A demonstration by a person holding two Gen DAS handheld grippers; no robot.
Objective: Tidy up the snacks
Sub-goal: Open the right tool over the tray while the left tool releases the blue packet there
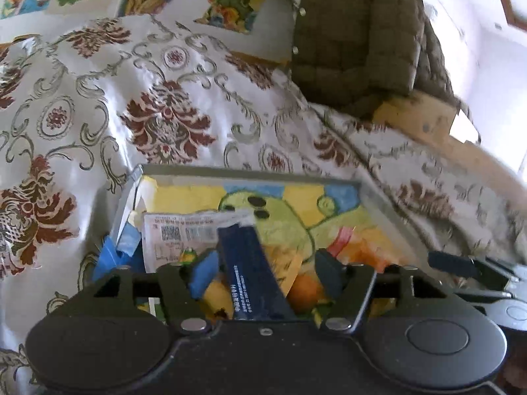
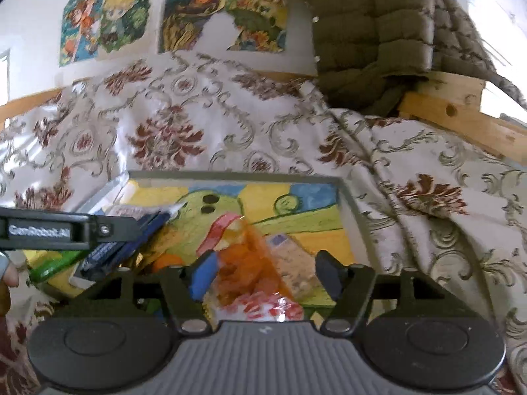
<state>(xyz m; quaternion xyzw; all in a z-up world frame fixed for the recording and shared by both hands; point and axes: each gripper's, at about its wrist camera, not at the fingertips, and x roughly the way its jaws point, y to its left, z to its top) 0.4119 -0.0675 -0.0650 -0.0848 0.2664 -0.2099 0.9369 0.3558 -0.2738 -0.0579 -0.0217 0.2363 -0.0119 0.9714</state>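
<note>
Item 1. Left gripper (image 1: 263, 271): jaws spread. A dark blue snack packet (image 1: 252, 270) lies lengthwise between them, its white-edged far end pointing away past the tips. The blue pad of one finger (image 1: 204, 271) stands just beside the packet's left edge; the opposite finger stands clear of it on the right. Neither pad presses on the packet.

Item 2. Right gripper (image 2: 263, 271): jaws spread. An orange snack bag (image 2: 245, 270) with a red top strip lies between them, nearer the blue-padded finger (image 2: 202, 273); whether that pad touches the bag cannot be told. The other finger stands well apart from it.

Item 3. Tray (image 1: 372, 194): shallow, grey-rimmed, with a painted yellow, green and blue bottom. It lies directly ahead of and below both pairs of jaws and holds all the snacks listed here.

Item 4. White packet with printed barcode (image 1: 179, 233): flat in the tray, left of the left jaws, partly under the dark blue packet.

Item 5. Pale cracker packet (image 2: 294, 256): in the tray, between the right jaws, right of the orange bag.

Item 6. Floral cloth (image 1: 164, 115): white with maroon and grey pattern, beneath and beyond the tray.

Item 7. Olive quilted jacket (image 1: 355, 33): far ahead of the jaws, to the right.
</note>
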